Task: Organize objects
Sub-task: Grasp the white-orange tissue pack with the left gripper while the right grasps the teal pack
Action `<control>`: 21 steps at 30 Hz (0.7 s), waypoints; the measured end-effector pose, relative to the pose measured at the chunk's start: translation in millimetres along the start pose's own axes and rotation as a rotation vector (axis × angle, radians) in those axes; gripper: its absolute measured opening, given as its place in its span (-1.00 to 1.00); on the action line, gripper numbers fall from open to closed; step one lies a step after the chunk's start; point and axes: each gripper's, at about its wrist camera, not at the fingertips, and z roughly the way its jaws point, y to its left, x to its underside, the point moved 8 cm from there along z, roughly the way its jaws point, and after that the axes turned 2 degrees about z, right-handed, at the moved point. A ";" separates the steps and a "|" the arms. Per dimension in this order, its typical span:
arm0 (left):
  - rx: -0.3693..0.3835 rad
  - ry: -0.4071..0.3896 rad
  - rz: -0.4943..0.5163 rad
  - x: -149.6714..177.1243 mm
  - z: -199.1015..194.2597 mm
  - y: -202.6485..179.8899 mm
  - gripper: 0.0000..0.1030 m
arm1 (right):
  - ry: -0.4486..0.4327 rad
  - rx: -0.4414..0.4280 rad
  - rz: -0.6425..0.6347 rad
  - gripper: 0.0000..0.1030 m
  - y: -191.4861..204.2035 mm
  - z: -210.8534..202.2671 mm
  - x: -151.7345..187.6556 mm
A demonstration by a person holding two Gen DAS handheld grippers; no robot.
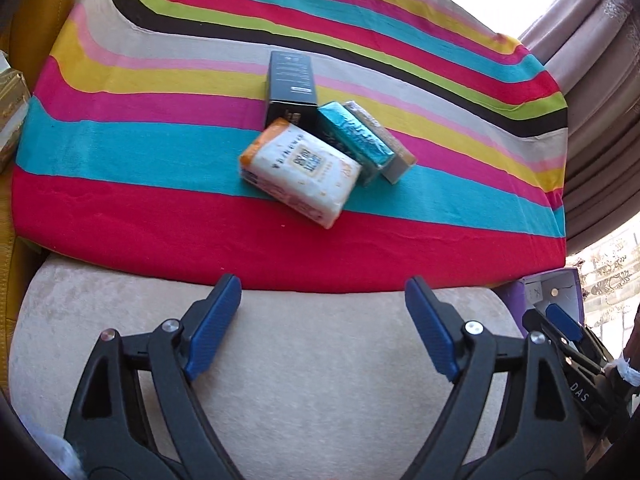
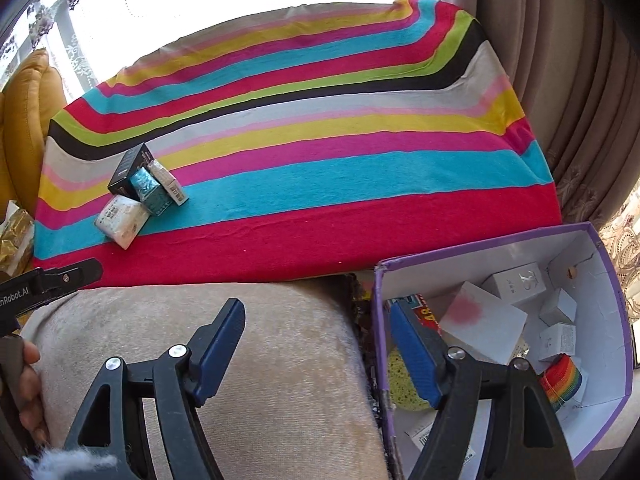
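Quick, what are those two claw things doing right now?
Left gripper: open, holding nothing.
Right gripper: open, holding nothing.

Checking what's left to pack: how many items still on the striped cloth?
4, clustered together: black box at the back, white tissue pack in front, teal-foil box beside it, grey box outermost. Nothing else visible on the striped cloth.

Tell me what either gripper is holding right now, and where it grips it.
Nothing is held. The left gripper and the right gripper are both open and empty, above the beige cushion.
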 end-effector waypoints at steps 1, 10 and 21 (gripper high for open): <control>-0.005 0.002 0.009 -3.2 1.2 4.7 0.73 | 0.003 -0.005 -0.009 0.47 5.0 1.9 -0.8; -0.056 0.047 0.186 -35.0 25.2 13.8 0.83 | 0.026 -0.035 -0.080 0.48 41.5 16.8 -8.5; -0.058 0.113 0.251 -50.4 55.7 13.3 0.88 | 0.038 -0.058 -0.167 0.48 73.0 36.2 -25.5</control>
